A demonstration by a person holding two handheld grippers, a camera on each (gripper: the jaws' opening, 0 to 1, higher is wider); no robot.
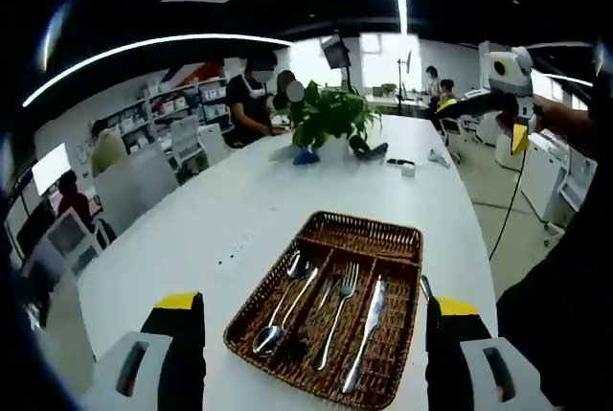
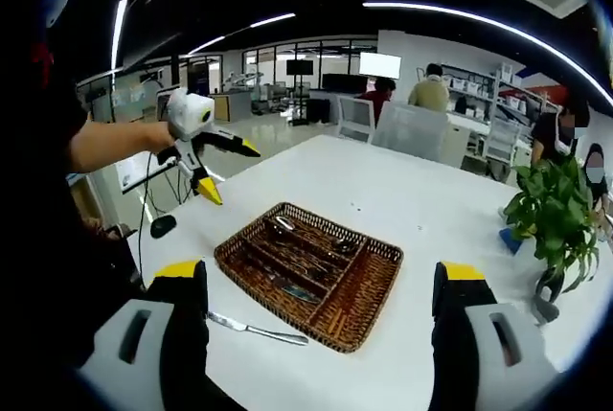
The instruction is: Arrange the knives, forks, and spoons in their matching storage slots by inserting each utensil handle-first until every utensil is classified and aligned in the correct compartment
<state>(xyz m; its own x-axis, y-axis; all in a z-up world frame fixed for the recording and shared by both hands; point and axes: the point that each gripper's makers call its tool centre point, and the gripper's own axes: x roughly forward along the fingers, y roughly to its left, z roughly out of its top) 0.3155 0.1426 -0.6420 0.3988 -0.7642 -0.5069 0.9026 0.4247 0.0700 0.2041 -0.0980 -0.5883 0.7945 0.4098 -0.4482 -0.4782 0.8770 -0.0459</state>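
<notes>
Right gripper view shows the one piece I judge most likely to cause trouble: a knife (image 2: 257,330) lying flat on the white table (image 2: 402,210), just outside the near long edge of the wicker tray (image 2: 383,286), blade pointing toward that tray. It lies so low that my right gripper (image 2: 321,330), jaws spread wide and empty, could skid over it and push it toward the table's edge, or nudge the light tray out of line. In the same view my left gripper (image 2: 218,170) is held up off the table beyond the tray's far corner, jaws parted and holding nothing. Left gripper view gives the tray's contents better: a spoon (image 1: 283,306) in the outer slot, a fork (image 1: 335,313) in the middle one, a table knife (image 1: 367,332) in the next, each running lengthwise and fairly straight. Something darker lies between spoon and fork; I cannot tell what. All the steel is thin, shiny and slippery-looking, so a pinch near the handle seems safest.
</notes>
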